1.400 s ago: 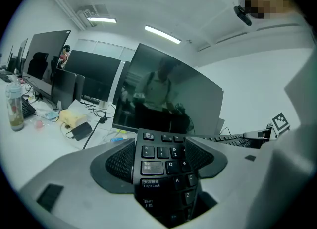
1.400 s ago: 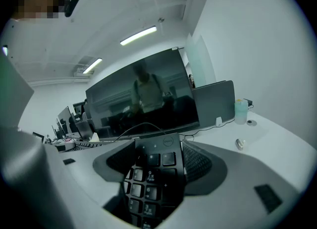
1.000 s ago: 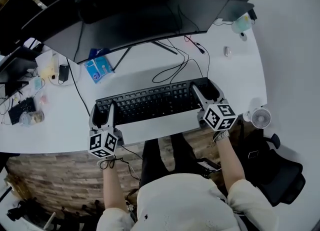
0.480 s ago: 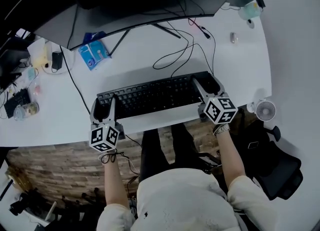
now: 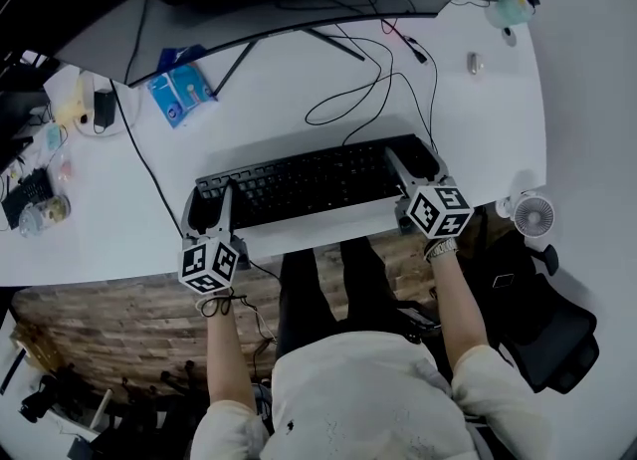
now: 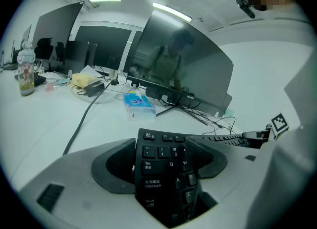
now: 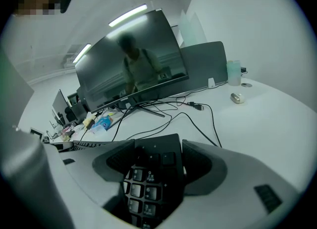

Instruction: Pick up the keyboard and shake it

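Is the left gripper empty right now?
No, the left gripper is shut on the keyboard, with its Caps Lock key between the jaws.

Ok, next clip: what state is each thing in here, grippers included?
keyboard: clamped at both ends, seems raised off the desk
left gripper: shut on the keyboard's left end
right gripper: shut on the keyboard's right end
monitor: screen dark
cable: plug end loose on the desk, not connected
desk fan: cannot tell if running
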Motion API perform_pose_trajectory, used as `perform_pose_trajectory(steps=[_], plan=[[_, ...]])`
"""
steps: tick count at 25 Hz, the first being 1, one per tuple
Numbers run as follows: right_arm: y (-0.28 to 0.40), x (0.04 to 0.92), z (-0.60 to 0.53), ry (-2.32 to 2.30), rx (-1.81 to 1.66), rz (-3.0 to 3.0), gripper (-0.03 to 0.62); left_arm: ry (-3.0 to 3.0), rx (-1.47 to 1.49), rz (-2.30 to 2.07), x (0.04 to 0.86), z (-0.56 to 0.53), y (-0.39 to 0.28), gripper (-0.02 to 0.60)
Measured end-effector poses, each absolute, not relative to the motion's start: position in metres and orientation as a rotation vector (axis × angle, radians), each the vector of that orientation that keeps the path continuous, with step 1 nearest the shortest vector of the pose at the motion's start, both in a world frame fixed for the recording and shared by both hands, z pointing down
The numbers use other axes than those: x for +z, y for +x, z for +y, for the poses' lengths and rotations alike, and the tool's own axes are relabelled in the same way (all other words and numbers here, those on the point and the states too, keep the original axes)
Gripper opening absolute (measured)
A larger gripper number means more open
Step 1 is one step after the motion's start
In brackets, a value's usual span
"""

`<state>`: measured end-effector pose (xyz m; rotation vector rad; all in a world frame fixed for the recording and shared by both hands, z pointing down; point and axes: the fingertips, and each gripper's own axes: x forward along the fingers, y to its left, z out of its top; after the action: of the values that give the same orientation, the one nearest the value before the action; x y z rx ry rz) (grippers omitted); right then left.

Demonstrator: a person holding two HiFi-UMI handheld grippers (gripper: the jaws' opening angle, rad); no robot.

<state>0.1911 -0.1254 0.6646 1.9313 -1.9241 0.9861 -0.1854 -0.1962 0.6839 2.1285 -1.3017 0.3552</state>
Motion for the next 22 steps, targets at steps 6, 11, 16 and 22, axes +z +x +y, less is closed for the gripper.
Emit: perform_pose_trajectory(steps=[6,11,16,22], plan=[[0.193,0.683,-0.124,1.922,1.001,-1.924,0.288,2.103,0.382,-1.296,0.701,-0.193,-0.183,0.302],[0.194,0.697,-0.121,1.918,1.040,-1.919,0.288,2.103,0.412,-1.286,0.709,-0.194,-0.182,0.302],[0.195,0.704,-0.124,1.911,1.046,-1.916,0.288,2.087,0.423,-1.284,0.716,-0.195,-0.181,0.302],[0.195,0.712,-0.125,1.893,1.046,-1.917,0.290,2.064,0.430,-1.290,0.725,-0.190,-0.182,0.302]])
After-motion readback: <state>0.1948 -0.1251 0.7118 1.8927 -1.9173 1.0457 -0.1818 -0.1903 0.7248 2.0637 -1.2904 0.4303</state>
